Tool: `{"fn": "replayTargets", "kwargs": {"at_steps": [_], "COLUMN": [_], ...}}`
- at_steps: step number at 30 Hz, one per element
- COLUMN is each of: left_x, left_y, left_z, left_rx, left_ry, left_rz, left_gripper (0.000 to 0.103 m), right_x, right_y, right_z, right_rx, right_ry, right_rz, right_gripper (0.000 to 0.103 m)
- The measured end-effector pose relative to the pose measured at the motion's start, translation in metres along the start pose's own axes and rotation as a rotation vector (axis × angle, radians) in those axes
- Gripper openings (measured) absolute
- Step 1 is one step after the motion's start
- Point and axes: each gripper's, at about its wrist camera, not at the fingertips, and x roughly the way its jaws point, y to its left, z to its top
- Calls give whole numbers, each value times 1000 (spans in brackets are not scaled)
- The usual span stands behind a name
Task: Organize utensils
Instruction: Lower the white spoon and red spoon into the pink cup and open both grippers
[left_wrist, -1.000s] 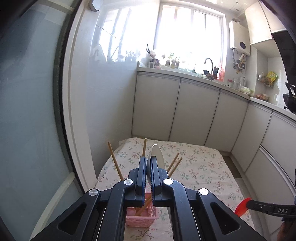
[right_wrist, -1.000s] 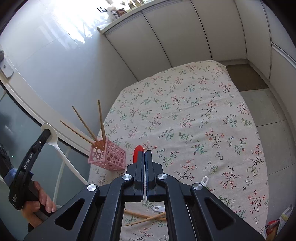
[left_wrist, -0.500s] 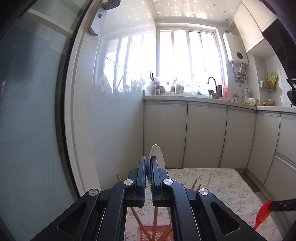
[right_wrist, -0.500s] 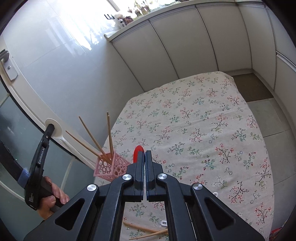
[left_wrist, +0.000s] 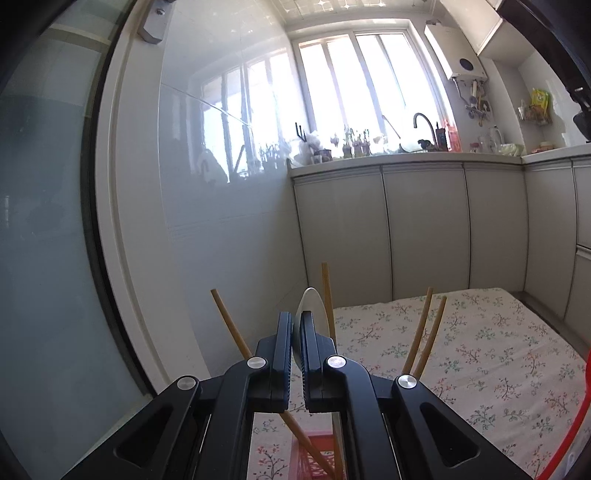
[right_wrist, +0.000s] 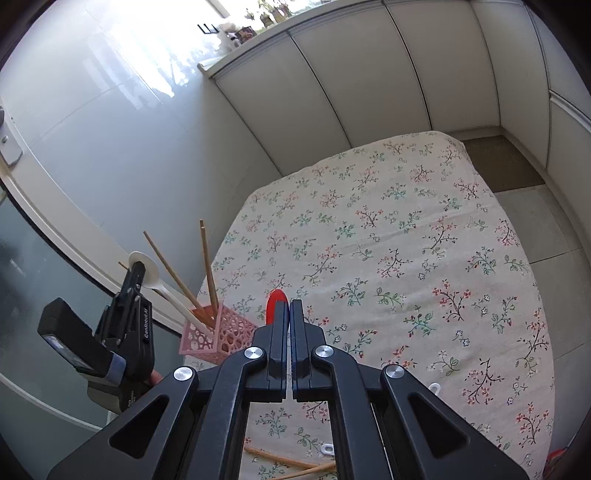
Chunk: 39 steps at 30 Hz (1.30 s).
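While white spoon is clamped by bowl in left gripper, handle is lowered into pink basket among chopsticks. Red spoon is pinched in right gripper. Floral tablecloth is spread below; grey cabinets are seen behind.

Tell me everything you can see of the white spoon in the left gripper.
The white spoon looks like smooth plastic, with an oval bowl and a long slim handle. The left gripper is shut on the bowl, which pokes out above the fingertips in the left wrist view. The spoon slants down to the right, handle end lowered into the pink perforated basket beside the wooden chopsticks standing there. Whether the tip touches the bottom is hidden.
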Motion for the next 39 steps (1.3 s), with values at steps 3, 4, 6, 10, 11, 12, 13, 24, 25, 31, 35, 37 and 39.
{"fn": "replayTargets", "kwargs": {"at_steps": [3,4,6,10,11,12,13,24,25,31,35,37,39], "left_x": [8,11,15,13,12,9,6,-35,-37,-29,-25,-22,-21], "left_y": [4,6,10,15,16,17,18,32,34,56,69,73,75], "left_z": [-4,-4,-3,-1,0,1,3,6,3,-9,-22,-27,-30], "left_rx": [-24,-34,-69,-120,-124,-128,-134,-141,-131,-158,-169,-175,-180], "left_ry": [62,87,146,235,258,281,295,536,552,673,716,741,759], "left_rz": [-31,-42,-76,-115,-118,-123,-129,-142,-130,-98,-81,-80,-89], "left_gripper": [7,9,26,42,47,51,54,86,86,87,87,87,87], "right_x": [1,1,1,-1,-3,-5,-6,-16,-15,-16,-20,-19,-17], "right_y": [2,2,1,-1,0,0,1,24,27,44,60,73,87], "right_z": [-2,-2,-3,-4,-4,-4,-4,-1,-1,6,14,16,18], "right_rx": [-15,-19,-20,-17,-18,-19,-21,-38,-49,-65,-108,-149,-194], "right_ry": [5,7,14,11,8,4,-1,-72,-78,-134,-212,-248,-275], "right_rz": [-14,-21,-26,-29,-28,-27,-26,21,19,44,21,-2,-23], "right_gripper": [1,1,1,1,1,1,1,1,1,1,1,1,1]}}
